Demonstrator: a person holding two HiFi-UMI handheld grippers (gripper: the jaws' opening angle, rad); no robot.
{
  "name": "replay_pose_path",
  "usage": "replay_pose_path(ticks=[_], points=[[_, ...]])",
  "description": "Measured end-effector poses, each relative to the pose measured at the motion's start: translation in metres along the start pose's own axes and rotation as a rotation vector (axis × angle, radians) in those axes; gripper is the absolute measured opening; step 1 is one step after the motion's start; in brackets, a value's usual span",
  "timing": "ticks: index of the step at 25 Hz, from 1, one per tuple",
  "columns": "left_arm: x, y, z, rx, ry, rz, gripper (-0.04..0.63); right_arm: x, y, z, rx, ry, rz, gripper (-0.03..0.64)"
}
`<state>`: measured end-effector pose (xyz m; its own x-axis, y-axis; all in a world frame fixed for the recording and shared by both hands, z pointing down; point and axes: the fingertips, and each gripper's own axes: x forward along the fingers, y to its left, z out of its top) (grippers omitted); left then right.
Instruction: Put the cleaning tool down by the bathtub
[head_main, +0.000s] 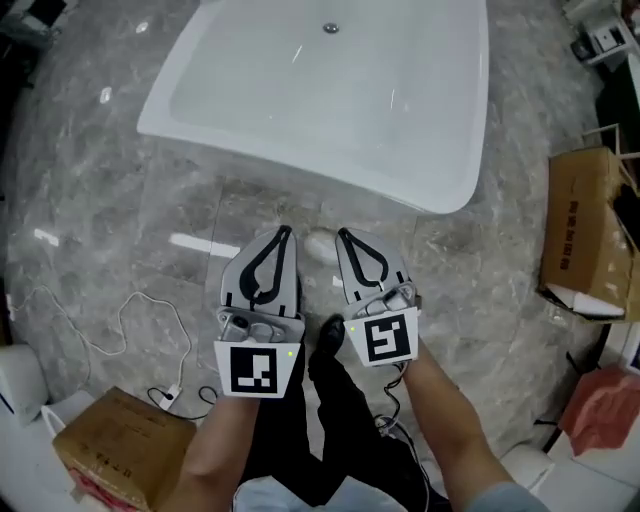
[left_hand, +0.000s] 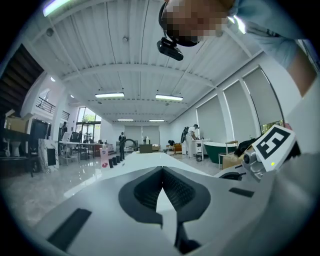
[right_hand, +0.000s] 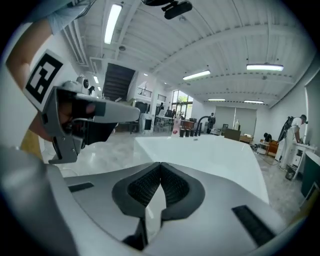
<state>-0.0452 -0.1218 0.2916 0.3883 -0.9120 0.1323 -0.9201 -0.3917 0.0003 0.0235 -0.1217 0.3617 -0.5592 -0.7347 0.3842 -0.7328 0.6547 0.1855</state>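
The white bathtub (head_main: 300, 160) fills the top of the head view, with its near corner just ahead of both grippers. My left gripper (head_main: 285, 233) and right gripper (head_main: 343, 236) are held side by side over the grey marble floor, tips pointing at the tub. Both are shut with nothing between the pads. The left gripper view shows its jaws (left_hand: 162, 169) closed in front of the tub's white top (left_hand: 145, 159). The right gripper view shows the same (right_hand: 161, 164), with the tub (right_hand: 210, 155) beyond. No cleaning tool is held. A pale patch (head_main: 320, 245) lies on the floor between the tips; I cannot tell what it is.
A cardboard box (head_main: 585, 230) stands at the right and another (head_main: 120, 440) at the lower left. A white cable (head_main: 130, 320) trails over the floor on the left. The person's dark trouser leg and shoe (head_main: 330, 335) are below the grippers. A red item (head_main: 605, 405) lies at the far right.
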Motion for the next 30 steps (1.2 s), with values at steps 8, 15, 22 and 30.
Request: replay_pose_path(ticks=[8, 15, 22, 30], points=[[-0.031, 0.003, 0.168, 0.097, -0.154, 0.020, 0.014, -0.067, -0.035, 0.176, -0.011, -0.206, -0.087, 0.014], [-0.069, -0.021, 0.267, 0.169, -0.239, 0.038, 0.014, -0.143, -0.054, 0.271, 0.023, -0.345, -0.151, 0.014], [-0.090, -0.049, 0.335, 0.236, -0.280, 0.045, 0.014, -0.198, -0.067, 0.320, 0.056, -0.380, -0.192, 0.014], [-0.096, -0.051, 0.373, 0.156, -0.344, 0.087, 0.014, -0.230, -0.079, 0.355, 0.058, -0.472, -0.255, 0.014]])
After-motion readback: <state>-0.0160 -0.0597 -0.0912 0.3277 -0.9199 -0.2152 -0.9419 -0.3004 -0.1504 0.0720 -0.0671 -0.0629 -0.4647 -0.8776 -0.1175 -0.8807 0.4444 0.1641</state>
